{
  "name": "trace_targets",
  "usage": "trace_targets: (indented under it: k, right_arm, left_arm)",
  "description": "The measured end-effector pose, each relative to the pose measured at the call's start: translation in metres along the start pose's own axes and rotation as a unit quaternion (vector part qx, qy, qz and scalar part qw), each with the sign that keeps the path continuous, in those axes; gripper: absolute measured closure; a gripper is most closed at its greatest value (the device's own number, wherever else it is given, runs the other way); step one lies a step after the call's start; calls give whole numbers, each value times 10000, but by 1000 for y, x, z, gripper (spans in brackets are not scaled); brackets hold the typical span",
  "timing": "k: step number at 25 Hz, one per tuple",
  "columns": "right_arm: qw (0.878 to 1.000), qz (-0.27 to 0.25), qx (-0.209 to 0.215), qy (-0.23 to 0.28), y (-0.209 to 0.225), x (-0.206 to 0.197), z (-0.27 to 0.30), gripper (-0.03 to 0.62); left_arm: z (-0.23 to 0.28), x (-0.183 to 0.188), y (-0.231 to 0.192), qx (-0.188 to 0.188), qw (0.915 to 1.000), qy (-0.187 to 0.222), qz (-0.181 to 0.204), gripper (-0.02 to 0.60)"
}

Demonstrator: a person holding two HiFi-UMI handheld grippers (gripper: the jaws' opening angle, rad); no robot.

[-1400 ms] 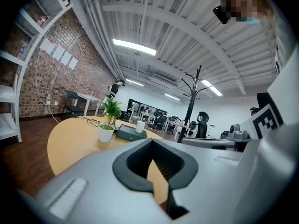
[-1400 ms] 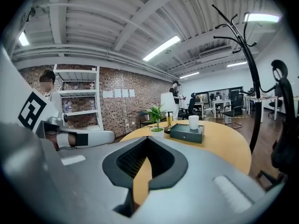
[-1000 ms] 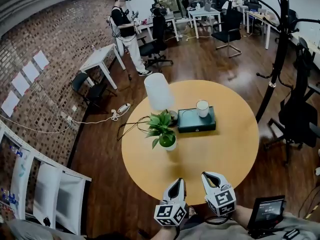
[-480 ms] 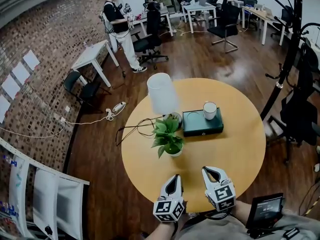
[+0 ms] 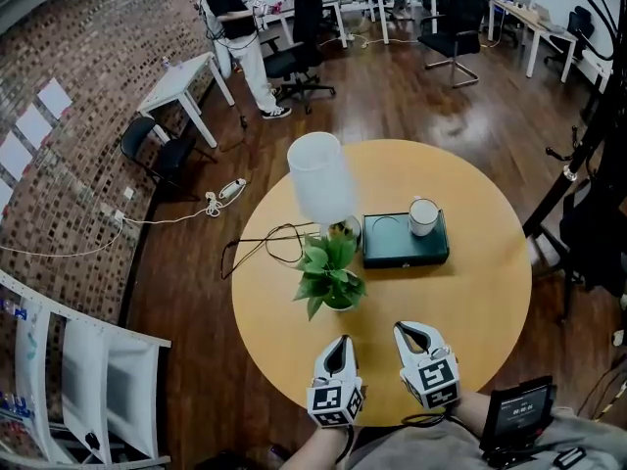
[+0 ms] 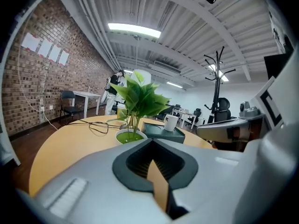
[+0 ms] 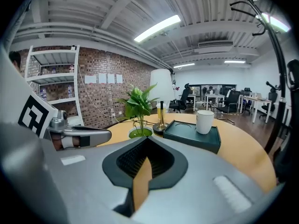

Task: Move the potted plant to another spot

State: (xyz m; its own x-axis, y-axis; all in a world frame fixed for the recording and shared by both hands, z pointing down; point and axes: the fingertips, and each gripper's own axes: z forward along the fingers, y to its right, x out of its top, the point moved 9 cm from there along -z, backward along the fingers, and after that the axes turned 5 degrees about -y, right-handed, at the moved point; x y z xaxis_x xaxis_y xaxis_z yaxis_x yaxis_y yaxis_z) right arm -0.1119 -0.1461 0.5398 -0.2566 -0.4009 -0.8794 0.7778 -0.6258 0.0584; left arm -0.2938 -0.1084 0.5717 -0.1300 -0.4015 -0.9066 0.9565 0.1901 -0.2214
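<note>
Head view: above you, facing steeply down on the whole round tabletop (image 5: 470,302). Left gripper view: low at the near edge, looking along your jaws, potted plant (image 6: 138,97) close ahead. Right gripper view: same, from just beside. All three share the potted plant and tray (image 7: 187,133).

The left tool (image 5: 339,345) and right tool (image 5: 409,330) are held side by side, a little apart, both pointing away and slightly down. Each tool's jaws are pressed together, gripping nothing. The forearms (image 5: 321,451) reach in from the near side.

Green plant (image 5: 328,267), white pot (image 5: 341,305), dark teal tray (image 5: 397,255)
</note>
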Motion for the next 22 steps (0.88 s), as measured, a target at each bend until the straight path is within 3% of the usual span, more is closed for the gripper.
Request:
trace_targets:
  k: [9, 18, 22]
  right_arm:
    - [9993, 61, 178, -317, 32, -33, 59, 591]
    - [9978, 87, 307, -588, 31, -41, 63, 589]
    - [9974, 93, 350, -628, 33, -44, 66, 591]
  left_arm:
    - [67, -44, -28, 445, 9987, -237, 61, 581]
    - [80, -54, -35, 610, 9974, -369, 122, 574]
    - [91, -58, -37, 592, 9970, -435, 261, 457]
